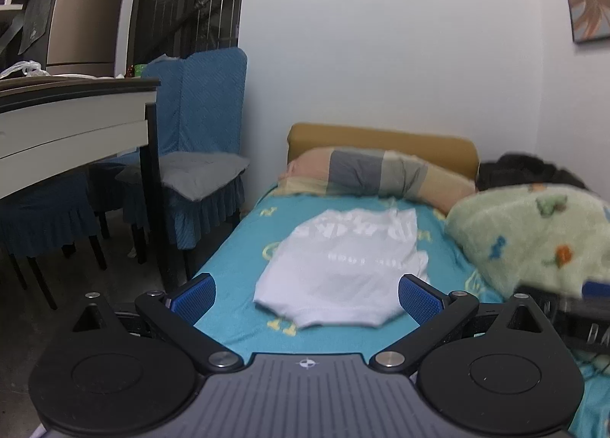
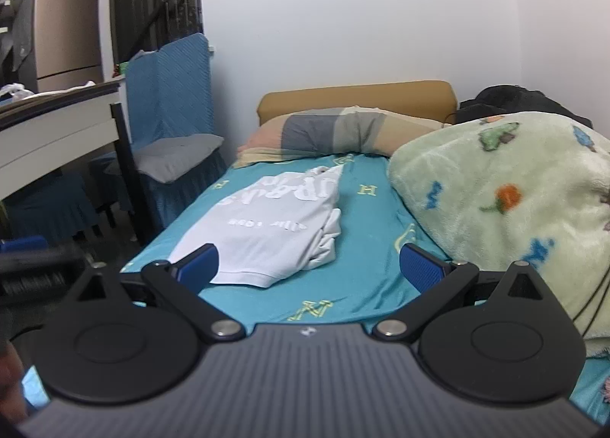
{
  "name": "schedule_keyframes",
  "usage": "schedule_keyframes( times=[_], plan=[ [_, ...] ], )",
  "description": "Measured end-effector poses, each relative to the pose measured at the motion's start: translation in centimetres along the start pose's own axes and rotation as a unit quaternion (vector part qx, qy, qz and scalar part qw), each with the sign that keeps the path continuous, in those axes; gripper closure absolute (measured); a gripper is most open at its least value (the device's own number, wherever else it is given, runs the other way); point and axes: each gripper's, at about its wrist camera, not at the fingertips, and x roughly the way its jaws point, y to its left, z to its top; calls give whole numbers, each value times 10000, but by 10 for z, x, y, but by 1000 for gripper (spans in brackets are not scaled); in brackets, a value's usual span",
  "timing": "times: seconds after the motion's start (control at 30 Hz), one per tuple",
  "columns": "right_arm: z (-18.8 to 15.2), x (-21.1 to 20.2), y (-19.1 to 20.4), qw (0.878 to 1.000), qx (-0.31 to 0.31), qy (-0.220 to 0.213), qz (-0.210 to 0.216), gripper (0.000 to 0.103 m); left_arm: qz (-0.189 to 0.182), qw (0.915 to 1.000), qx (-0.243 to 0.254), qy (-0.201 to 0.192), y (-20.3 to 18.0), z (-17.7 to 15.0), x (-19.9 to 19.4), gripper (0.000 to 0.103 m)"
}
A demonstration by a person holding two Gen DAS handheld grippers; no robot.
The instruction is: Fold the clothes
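While we hold both tools above the near end of the teal bed sheet (image 1: 244, 327), the left gripper (image 1: 307, 295) and right gripper (image 2: 309, 266) are each spread wide and hold nothing; the folded white T-shirt (image 1: 339, 270) lies flat mid-bed, between the striped pillow (image 1: 373, 171) and us, beside the green blanket (image 2: 503, 209)
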Motion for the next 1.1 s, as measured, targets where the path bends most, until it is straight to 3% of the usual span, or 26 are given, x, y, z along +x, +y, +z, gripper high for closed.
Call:
schedule_keyframes(
  times=[0.13, 0.3, 0.4, 0.5, 0.63, 0.8, 0.9, 1.0, 1.1],
  plan=[
    [-4, 5, 4, 10000, 61, 69, -18, 0, 26, 9995, 71, -322, 16, 28, 8, 0],
    [-6, 58, 22, 9984, -221, 495, 143, 1, 441, 9965, 579, -411, 37, 66, 48, 0],
    [-16, 109, 35, 9947, -357, 926, 261, 1, 414, 9984, 339, -197, 53, 70, 76, 0],
    [-35, 161, 45, 9885, -364, 1468, 65, 5, 71, 9999, 0, 113, 74, 58, 99, 0],
    [-60, 209, 63, 9812, -949, 1666, -215, 7, -148, 9979, -93, 617, 97, 39, 133, 0],
    [-63, 229, 63, 9887, -750, 1216, -446, 7, -252, 9953, 128, 929, 97, 15, 179, 0],
    [-55, 220, 59, 9940, -609, 645, -646, 7, -523, 9888, 340, 1353, 83, -3, 207, 1],
    [-45, 208, 51, 9972, -367, 101, -646, 7, -882, 9850, 872, 1200, 62, -15, 213, 1],
    [-34, 203, 38, 9981, -57, -159, -586, 7, -1025, 9796, 1550, 769, 34, -26, 213, 0]
  ],
)
